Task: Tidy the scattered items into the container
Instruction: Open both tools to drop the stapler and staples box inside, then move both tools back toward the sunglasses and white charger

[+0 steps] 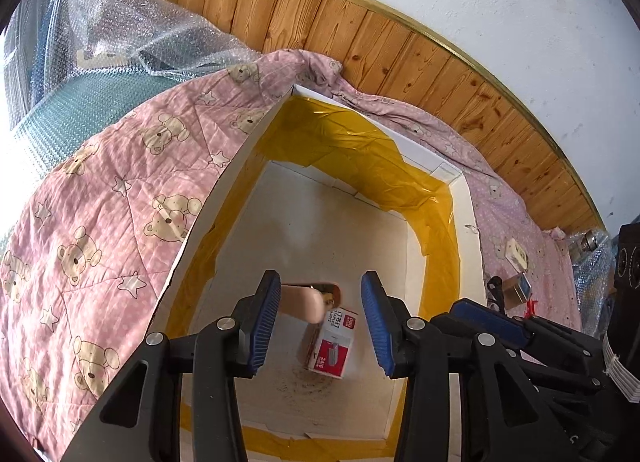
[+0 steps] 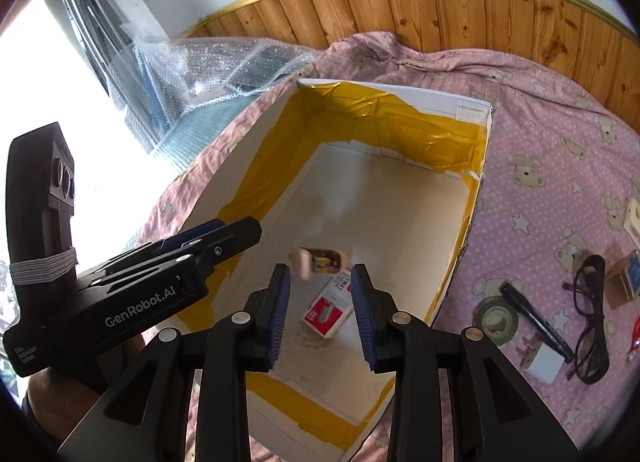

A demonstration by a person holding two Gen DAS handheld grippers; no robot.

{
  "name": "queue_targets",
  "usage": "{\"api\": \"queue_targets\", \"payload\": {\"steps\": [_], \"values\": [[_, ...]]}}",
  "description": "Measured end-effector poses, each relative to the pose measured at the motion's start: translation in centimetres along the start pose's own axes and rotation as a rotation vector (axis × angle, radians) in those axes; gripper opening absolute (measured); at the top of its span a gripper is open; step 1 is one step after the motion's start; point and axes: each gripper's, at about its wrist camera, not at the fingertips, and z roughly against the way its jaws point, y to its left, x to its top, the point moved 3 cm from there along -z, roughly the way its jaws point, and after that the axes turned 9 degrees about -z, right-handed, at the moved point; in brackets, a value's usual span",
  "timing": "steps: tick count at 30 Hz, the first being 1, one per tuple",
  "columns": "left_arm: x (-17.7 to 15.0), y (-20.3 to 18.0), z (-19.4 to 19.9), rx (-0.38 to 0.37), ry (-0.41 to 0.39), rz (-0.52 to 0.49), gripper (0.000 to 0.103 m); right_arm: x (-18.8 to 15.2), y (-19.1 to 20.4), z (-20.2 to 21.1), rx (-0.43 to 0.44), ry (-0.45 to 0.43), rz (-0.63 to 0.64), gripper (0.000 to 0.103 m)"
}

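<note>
While both grippers hung over the box, nothing was held | left wrist: left gripper (image 1: pixel 320 314) open and empty above box (image 1: pixel 466 206); stapler (image 1: pixel 308 300) and staples (image 1: pixel 330 346) lay inside, so stowed | right wrist: right gripper (image 2: pixel 320 302) open, empty; tape (image 2: pixel 496 320), pen (image 2: pixel 536 322), glasses (image 2: pixel 592 318), plug (image 2: pixel 544 362) waited on quilt (image 2: pixel 552 110) beside box, within reach.

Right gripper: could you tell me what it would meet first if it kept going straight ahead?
Probably the red-and-white staple box on the container floor, seen between the open right gripper fingers; depth is unclear.
</note>
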Motion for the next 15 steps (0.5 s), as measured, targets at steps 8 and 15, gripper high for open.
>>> {"api": "queue_targets", "payload": {"steps": [8, 15], "values": [[-0.8, 1.1, 3.6, 0.02, -0.039, 0.048, 0.044, -1.5, 0.9, 2.2, 0.036, -0.018, 0.006, 0.034], [-2.3, 0.5, 5.8, 0.025, -0.048, 0.054, 0.044, -3.2, 0.4, 4.4, 0.062, -0.043, -0.014, 0.034]]}}
